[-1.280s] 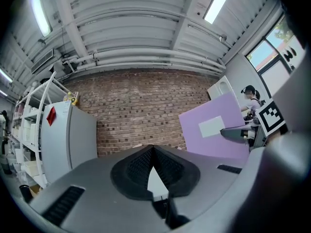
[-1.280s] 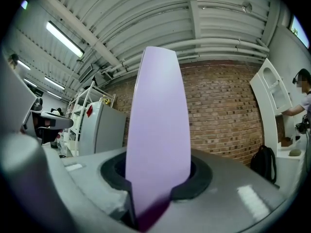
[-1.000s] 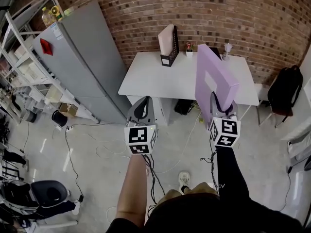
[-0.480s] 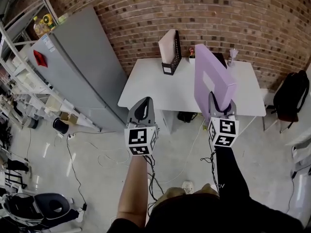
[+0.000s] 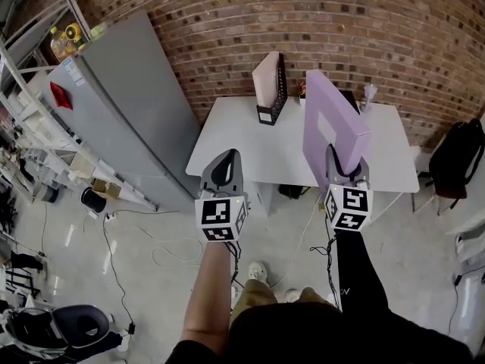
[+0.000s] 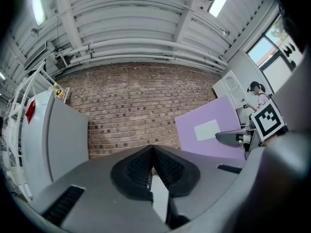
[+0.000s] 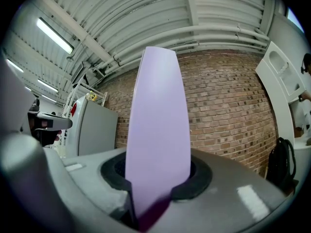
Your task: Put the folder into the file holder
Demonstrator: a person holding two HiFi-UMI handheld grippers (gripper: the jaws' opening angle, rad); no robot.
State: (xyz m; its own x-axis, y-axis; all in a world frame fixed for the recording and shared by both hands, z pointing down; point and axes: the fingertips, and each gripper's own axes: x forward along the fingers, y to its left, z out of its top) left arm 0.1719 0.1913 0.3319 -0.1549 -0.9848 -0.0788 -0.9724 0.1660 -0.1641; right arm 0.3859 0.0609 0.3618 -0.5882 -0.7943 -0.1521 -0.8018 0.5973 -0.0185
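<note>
Right hand-held gripper [image 5: 342,174]: jaws clamped on flat lilac folder [image 5: 333,127], upright. Left hand-held gripper [image 5: 223,165]: jaws together, empty. Black slotted file holder [image 5: 271,89]: white desk [image 5: 242,142], far edge.

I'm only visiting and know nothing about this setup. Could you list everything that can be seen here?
folder: one, purple with a pale label, upright in the right gripper
file holder: one, black, at the back of the table
pale folder: one, standing in the file holder
table: one, white, against the brick wall
cabinet: one, grey, tall, left of the table
backpack: one, black, right of the table
office chair: one, black, lower left
cables: several, on the floor
left gripper: grey, shut, empty
right gripper: grey, shut on the folder
forearm: bare, left
sleeve: dark, right
</note>
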